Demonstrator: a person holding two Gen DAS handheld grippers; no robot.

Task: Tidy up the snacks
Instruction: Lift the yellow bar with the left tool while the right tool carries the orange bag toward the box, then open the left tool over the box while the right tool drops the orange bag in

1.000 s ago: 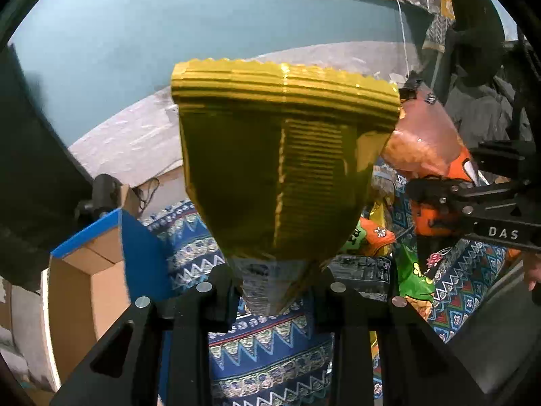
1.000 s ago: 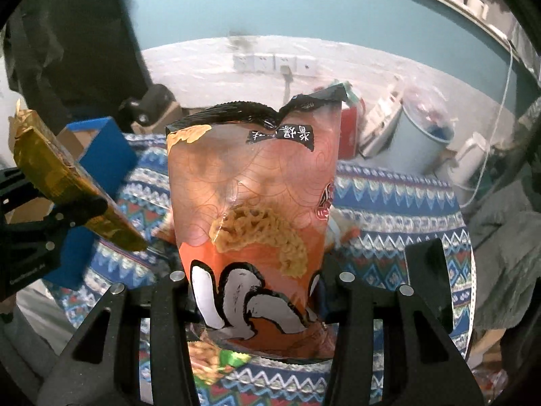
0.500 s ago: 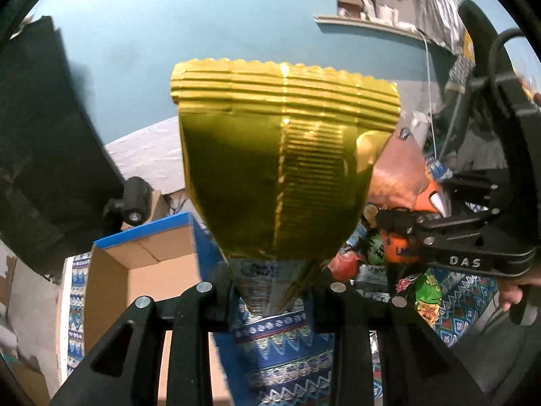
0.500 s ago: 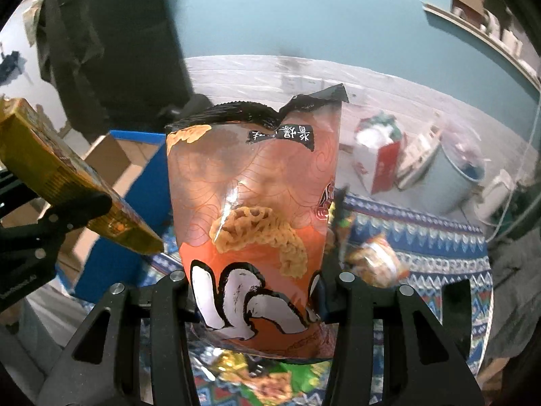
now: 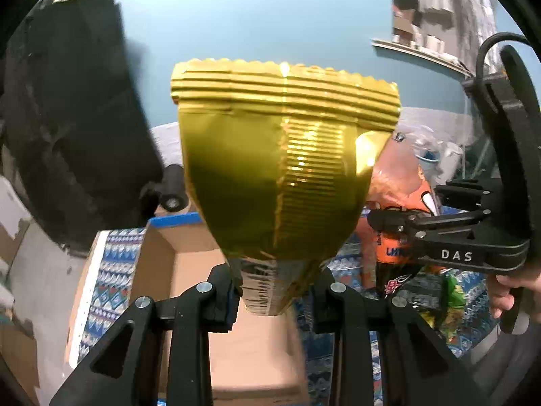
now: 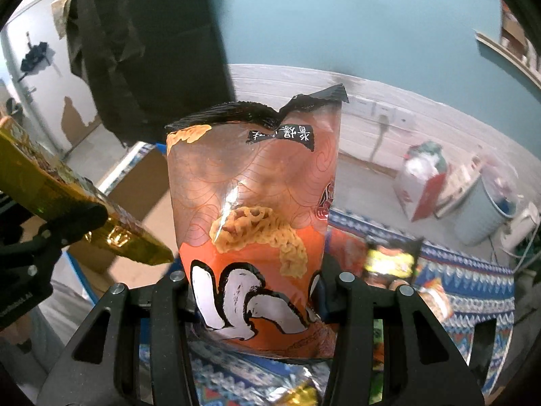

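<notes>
Snack bags ride clamped, the gold bag (image 5: 280, 176) in the left gripper (image 5: 275, 299) and the orange bag (image 6: 253, 230) in the right gripper (image 6: 260, 308), now carried over from the patterned cloth (image 6: 473, 291) to just above the cardboard box (image 5: 175, 264), so dropping in looks next.

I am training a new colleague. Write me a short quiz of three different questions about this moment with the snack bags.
1. True or false: the left claw holds a gold bag.
2. The right claw holds a bag of which colour? A green, B orange, C blue.
3. Fill in: below the gold bag stands an open cardboard ____.

Key:
1. true
2. B, the orange bag
3. box
</notes>
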